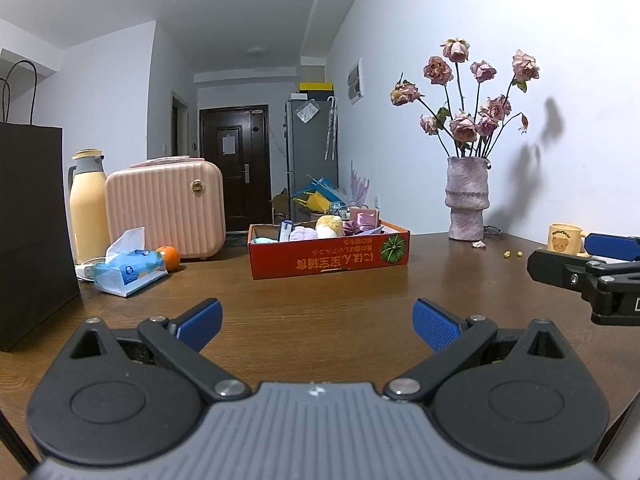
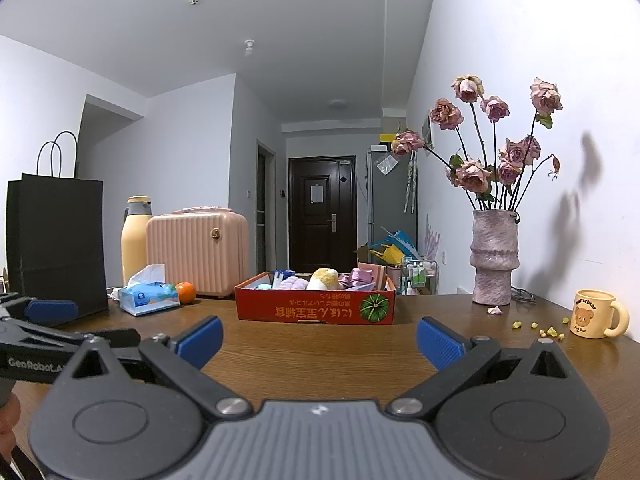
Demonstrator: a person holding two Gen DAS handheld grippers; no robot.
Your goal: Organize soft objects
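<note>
A red cardboard box (image 1: 332, 262) (image 2: 316, 310) stands on the wooden table ahead of both grippers. Inside it lie several soft things: a yellow-white plush (image 1: 330, 226) (image 2: 323, 279), a lilac knitted bundle (image 1: 303, 234) (image 2: 294, 282) and pink-purple items (image 1: 366, 222) (image 2: 362, 278). My left gripper (image 1: 318, 326) is open, low over the table and well short of the box, nothing between its blue pads. My right gripper (image 2: 319, 342) is open too and holds nothing. In the left wrist view the right gripper (image 1: 592, 258) shows at the right edge.
A tissue pack (image 1: 130, 270) (image 2: 148, 296), an orange (image 1: 169, 258) (image 2: 186, 293), a pink case (image 1: 166, 208), a yellow flask (image 1: 89, 204) and a black paper bag (image 1: 34, 236) stand at left. A vase of dried roses (image 1: 466, 200) (image 2: 494, 258), a bear mug (image 2: 594, 314) and yellow crumbs (image 2: 548, 330) are at right.
</note>
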